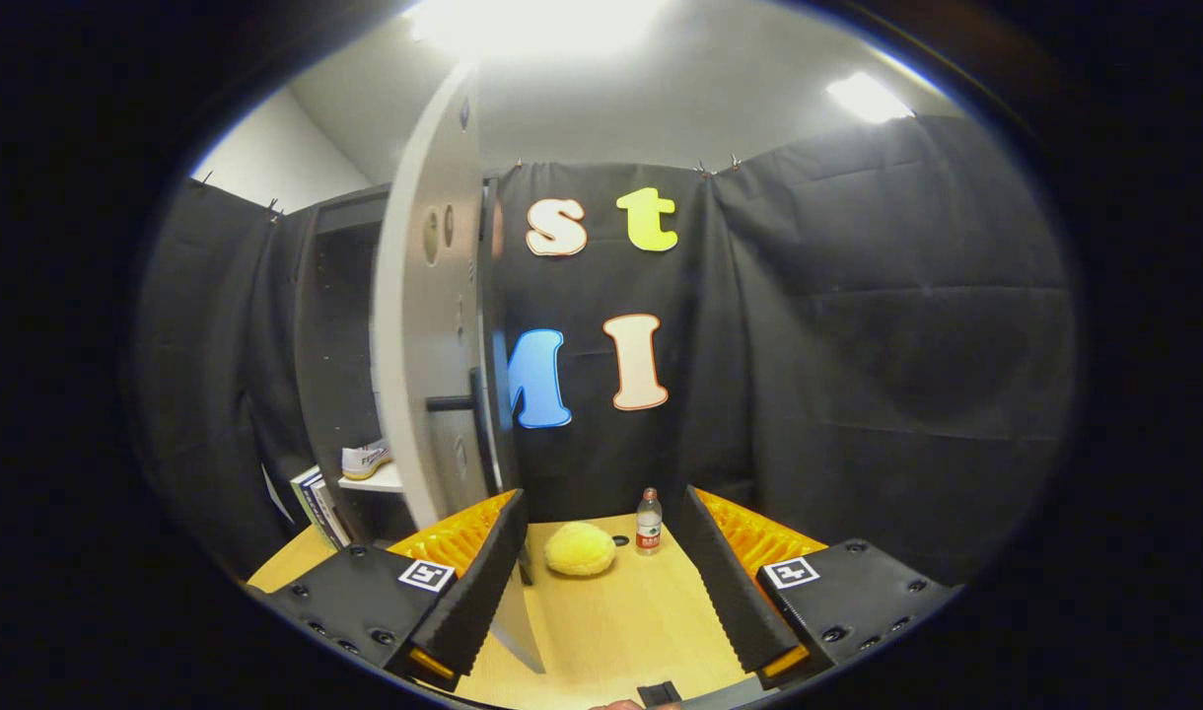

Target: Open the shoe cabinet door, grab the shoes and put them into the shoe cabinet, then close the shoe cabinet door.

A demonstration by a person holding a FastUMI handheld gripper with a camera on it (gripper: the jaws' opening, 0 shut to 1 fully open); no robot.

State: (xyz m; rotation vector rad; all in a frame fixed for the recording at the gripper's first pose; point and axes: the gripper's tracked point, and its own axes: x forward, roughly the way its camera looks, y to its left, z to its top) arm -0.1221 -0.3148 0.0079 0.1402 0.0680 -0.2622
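While door [434, 325] hides cabinet [340, 325] — shoe [366, 459] half seen, claw [601, 592] agape

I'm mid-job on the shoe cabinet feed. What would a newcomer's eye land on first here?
Probably the open cabinet door, swung out edge-on just ahead of the open gripper and rising above one finger. Behind it, a white shoe sits on a shelf inside the cabinet. Beyond the fingers, on the wooden table, lie a yellow plush ball and a small water bottle.
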